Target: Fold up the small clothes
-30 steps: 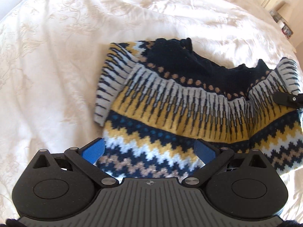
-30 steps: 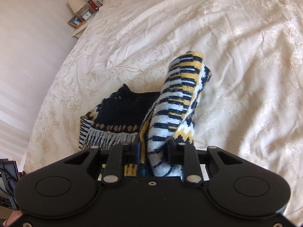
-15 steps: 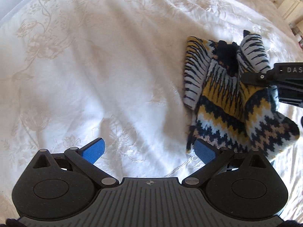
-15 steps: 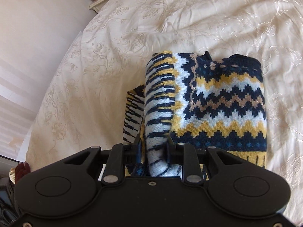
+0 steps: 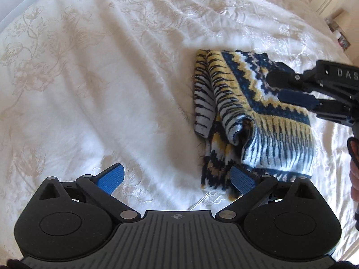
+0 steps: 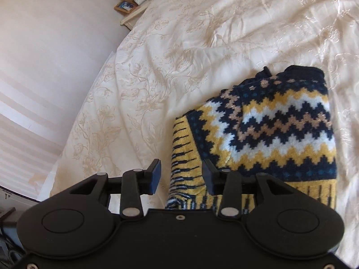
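Knitted yellow-and-navy sweater point(image 5: 253, 121) lies folded on the bedspread point(image 5: 112, 78), right of my left tongs point(image 5: 177, 179), which are spread wide and empty. My right tongs point(image 6: 181, 177), parted, straddle its striped sleeve point(image 6: 184, 168), so right is nearer.

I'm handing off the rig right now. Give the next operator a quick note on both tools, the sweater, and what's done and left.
Left tool: open, empty, over bare bedspread beside the sweater.
Right tool: open, jaws astride the sweater's striped edge, not gripping.
Sweater: folded over on the bed, zigzag side up, one striped sleeve bunched loosely at its side.
Left: tuck that sleeve, square the bundle.
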